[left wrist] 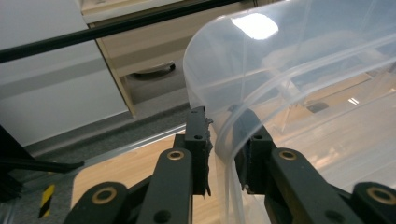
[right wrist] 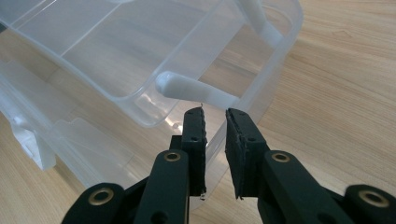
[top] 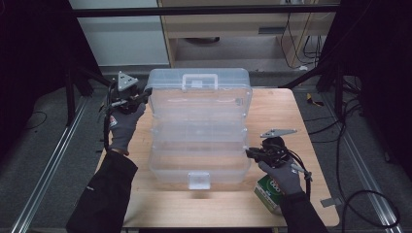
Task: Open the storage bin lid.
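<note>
A clear plastic box (top: 199,145) lies open in the middle of the wooden table (top: 282,107), its lid (top: 199,90) raised at the far side. The left gripper (top: 141,96) pinches the lid's edge between its fingers (left wrist: 198,144). The right gripper (top: 248,153) has the box's right wall between slightly spread fingers (right wrist: 194,140). A green-and-white carton (top: 268,191) sits by the right hand (top: 284,174); its print is unreadable.

High view: overhead, facing forward and down across the table (top: 311,121).
Left gripper view: close against the clear box (left wrist: 303,93) lid's edge.
Right gripper view: close at the box's near-right corner.
Shared: box, tabletop.
</note>
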Demonstrator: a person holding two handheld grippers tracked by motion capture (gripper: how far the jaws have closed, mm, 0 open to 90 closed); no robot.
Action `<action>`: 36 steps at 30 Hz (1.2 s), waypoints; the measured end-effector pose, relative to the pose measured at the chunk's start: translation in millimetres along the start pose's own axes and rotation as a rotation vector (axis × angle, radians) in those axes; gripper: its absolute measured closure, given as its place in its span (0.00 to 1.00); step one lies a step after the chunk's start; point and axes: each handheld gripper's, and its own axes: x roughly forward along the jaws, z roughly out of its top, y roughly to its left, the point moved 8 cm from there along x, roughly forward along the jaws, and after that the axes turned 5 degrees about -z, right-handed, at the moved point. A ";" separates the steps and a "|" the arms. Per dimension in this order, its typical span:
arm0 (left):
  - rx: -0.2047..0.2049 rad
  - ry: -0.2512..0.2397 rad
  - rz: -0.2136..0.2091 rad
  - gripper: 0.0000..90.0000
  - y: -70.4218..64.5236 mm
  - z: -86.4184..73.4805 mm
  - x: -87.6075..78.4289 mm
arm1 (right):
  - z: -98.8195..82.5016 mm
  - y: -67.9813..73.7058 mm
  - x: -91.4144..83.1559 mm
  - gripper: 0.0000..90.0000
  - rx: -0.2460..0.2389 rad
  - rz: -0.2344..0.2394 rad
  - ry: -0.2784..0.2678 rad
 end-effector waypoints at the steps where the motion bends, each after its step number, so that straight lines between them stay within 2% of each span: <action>1: 0.013 0.004 0.018 0.85 0.9 0.9 1.2 | 0.0 0.0 0.0 0.87 0.000 0.000 0.000; 4: 0.026 0.020 0.033 0.88 2.5 3.3 5.6 | 0.3 -0.3 0.2 0.87 -0.003 0.001 -0.002; 23: -0.017 0.059 0.058 0.92 15.7 11.9 37.4 | 0.0 -0.6 0.1 0.87 0.000 -0.001 0.006; 28: -0.040 0.067 0.049 0.93 19.7 12.7 46.2 | 0.0 -0.5 0.1 0.87 -0.001 0.000 0.007; 36: -0.052 0.077 0.039 0.93 25.1 13.0 59.1 | 0.5 -0.6 0.5 0.87 -0.014 -0.003 0.002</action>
